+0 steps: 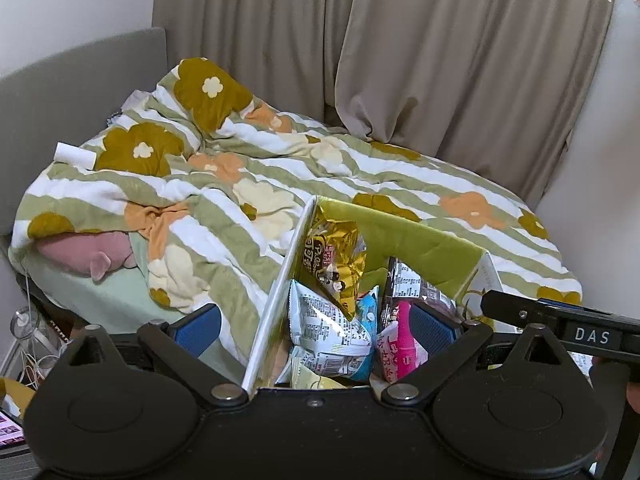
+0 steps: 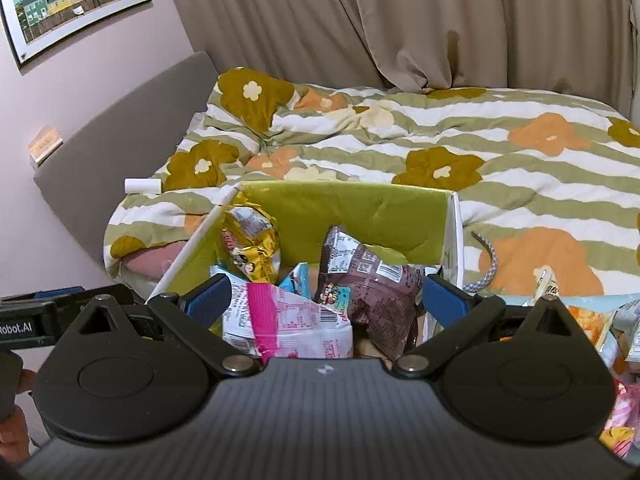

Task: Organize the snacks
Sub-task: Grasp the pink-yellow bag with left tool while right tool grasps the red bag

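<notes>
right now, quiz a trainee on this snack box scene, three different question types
1. True or false: the gold packet lies on the quilt.
2. The right gripper is: A open, B shut on the brown packet.
3. What colour lines the box?

Key: 1 false, it is in the box. 2 A. 3 green.
</notes>
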### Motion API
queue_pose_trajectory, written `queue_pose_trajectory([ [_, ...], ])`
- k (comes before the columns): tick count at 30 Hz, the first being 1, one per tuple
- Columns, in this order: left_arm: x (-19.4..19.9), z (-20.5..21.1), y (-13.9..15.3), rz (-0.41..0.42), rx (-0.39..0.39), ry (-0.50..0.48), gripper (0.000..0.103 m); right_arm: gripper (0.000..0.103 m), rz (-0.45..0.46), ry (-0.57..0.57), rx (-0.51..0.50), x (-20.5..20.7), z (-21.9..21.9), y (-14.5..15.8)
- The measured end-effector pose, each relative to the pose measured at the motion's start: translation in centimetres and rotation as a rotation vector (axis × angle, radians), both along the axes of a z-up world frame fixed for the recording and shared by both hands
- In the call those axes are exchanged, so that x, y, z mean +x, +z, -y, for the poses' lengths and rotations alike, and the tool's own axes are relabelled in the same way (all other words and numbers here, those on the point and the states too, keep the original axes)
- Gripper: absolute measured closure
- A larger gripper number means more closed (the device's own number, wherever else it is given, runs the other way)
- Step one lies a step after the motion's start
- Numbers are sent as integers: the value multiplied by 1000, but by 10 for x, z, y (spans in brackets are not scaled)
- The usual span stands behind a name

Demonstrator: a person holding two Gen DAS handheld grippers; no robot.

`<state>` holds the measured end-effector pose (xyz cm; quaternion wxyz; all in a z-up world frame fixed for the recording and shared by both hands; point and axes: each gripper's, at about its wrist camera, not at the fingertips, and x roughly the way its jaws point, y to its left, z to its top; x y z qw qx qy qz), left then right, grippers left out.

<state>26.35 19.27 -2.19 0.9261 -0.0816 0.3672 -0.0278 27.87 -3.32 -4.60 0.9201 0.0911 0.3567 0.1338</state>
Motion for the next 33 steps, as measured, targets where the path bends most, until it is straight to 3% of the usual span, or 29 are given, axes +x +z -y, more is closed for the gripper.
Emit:
queue_pose_trajectory([
  [8, -8, 11, 17, 33, -15, -78, 2, 0, 48, -47, -50, -26, 5, 30],
  [17, -15, 61, 32, 77, -38, -245, 2, 0, 97, -219, -50, -74, 50, 59],
  [26, -32, 147, 30, 97, -21, -316, 2, 0, 114, -354, -63, -119, 149, 61],
  [33, -43, 233, 11, 57, -18, -369, 2, 0, 58, -417, -73, -138, 240, 40],
])
